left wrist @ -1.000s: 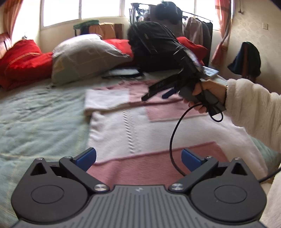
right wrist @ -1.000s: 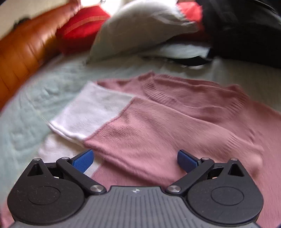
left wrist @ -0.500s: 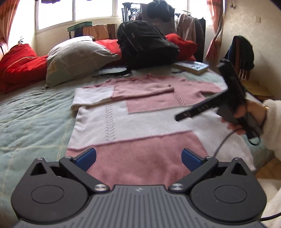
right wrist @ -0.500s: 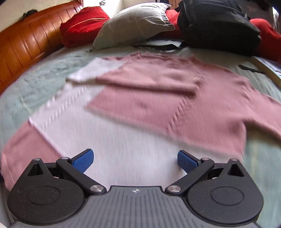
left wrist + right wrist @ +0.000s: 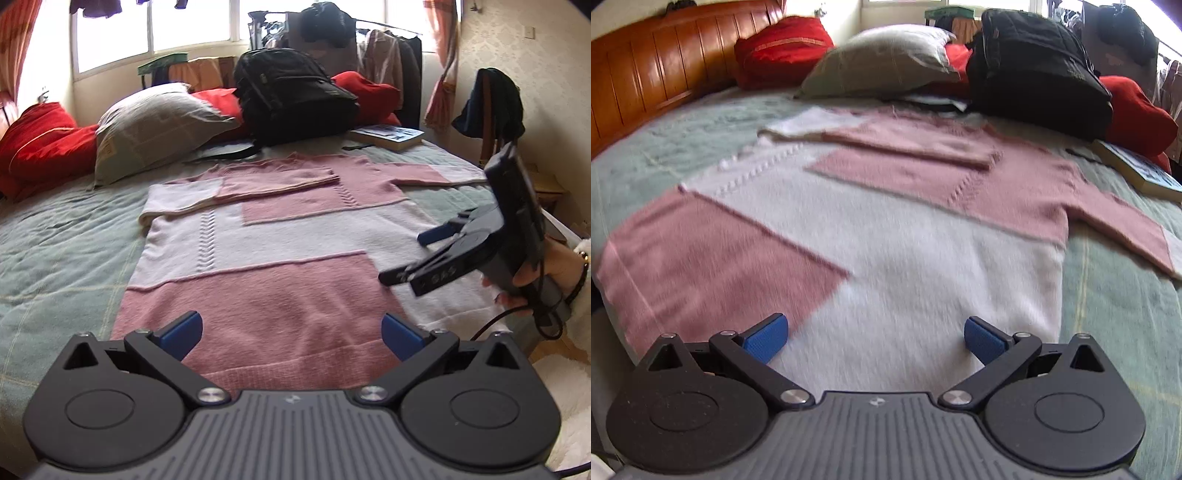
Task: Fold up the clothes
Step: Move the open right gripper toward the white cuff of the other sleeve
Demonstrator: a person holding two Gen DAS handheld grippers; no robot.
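Here: pink-and-white colour-block knitted sweater (image 5: 280, 236) spread front-up across the pale green quilted bedspread (image 5: 62, 236), one sleeve folded over its chest.

Left gripper (image 5: 291, 332) hovers over the sweater's hem, jaws wide, empty. Right gripper (image 5: 873, 338) hangs off the sweater's right edge, likewise spread, holding nothing. Other sleeve (image 5: 1123, 229) lies outstretched, probably next to fold. Knit looks soft, limp, ribbed at hem. Black nylon backpack (image 5: 291, 99) and grey pillow (image 5: 155, 125) sit beyond the sweater's collar.

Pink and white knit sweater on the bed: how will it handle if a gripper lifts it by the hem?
Likely floppy: the pink and white knit sweater lies flat, one sleeve already folded over its chest. Probably drapes from a single pinch. The fuzzy knit may cling to the green quilt when dragged.
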